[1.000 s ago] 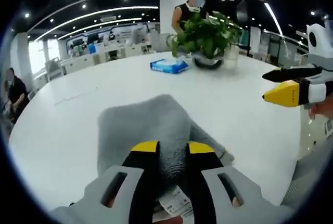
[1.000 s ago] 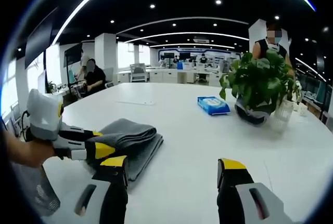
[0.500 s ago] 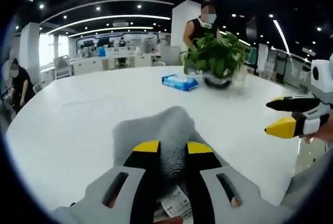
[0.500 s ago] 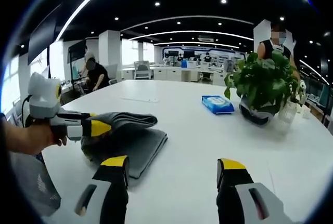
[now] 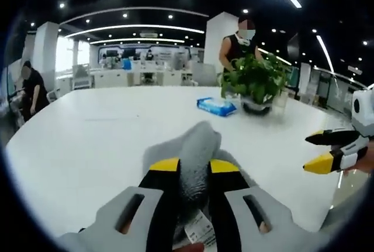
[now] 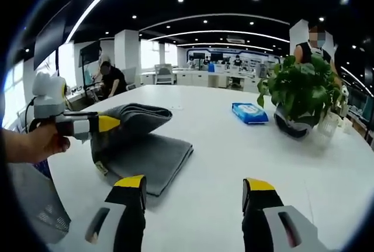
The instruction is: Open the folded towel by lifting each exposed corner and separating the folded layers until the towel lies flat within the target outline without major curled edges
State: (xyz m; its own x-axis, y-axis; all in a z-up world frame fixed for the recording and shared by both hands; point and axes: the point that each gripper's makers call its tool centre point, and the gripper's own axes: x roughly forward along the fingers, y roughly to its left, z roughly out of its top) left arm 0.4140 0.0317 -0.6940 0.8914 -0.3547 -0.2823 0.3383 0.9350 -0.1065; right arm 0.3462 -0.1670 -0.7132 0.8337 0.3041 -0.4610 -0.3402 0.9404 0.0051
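The left gripper (image 5: pixel 187 167) is pinching a fold of the grey towel (image 6: pixel 143 147), its jaws clenched on the cloth with a white care label showing between them. In the right gripper view that same gripper (image 6: pixel 108 124) is holding the top layer raised off the lower layers, which are lying on the white bench (image 6: pixel 234 164) near its left edge. The right gripper (image 6: pixel 190 187) is hanging over bare bench beside the towel with its jaws spread and holding nothing; in the left gripper view it (image 5: pixel 324 152) is waiting off to the right, well apart from the cloth.

The step in hand looks like peeling the top layer open. To do it well, the left gripper should be carrying the pinched layer up and away in a steady arc, so the fold is rolling open and the lower layers are not dragging across the bench. The free right gripper could be pressing down on the lower layers near the fold line to anchor them. No target outline can be made out on the bench. The blue wipes pack (image 6: pixel 248 112) and potted plant (image 6: pixel 301 91) are sitting well clear.
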